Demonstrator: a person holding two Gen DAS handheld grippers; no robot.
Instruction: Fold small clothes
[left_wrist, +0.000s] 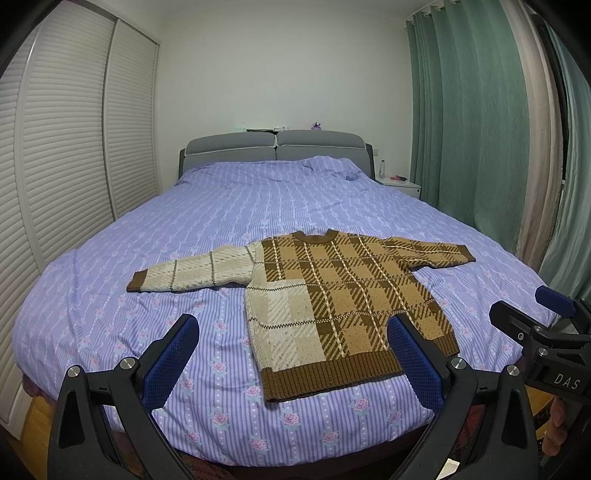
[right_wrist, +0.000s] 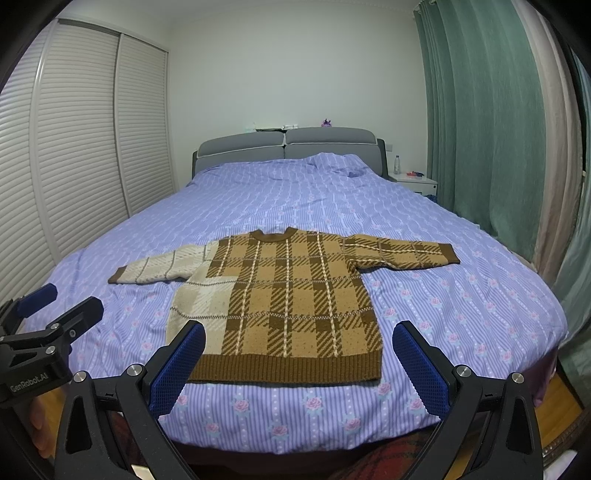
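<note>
bedroom, purple floral bed (left_wrist: 110, 258): a plaid sweater (left_wrist: 343, 295) lies flat, hem nearest, collar away. left hand-held gripper (left_wrist: 291, 363) and right hand-held gripper (right_wrist: 299, 367) hover wide open, empty, above the hem.

Two black grippers, left gripper (left_wrist: 291, 347) and right gripper (right_wrist: 299, 354). Blue mesh-textured pads (left_wrist: 173, 363) inside angular black fingers. Round silver screws (left_wrist: 127, 363) at the finger joints. White lettering on the bodies: "DAS" (left_wrist: 567, 382) on the right one, "GenRobot.AI" (right_wrist: 29, 382) on the left.
</note>
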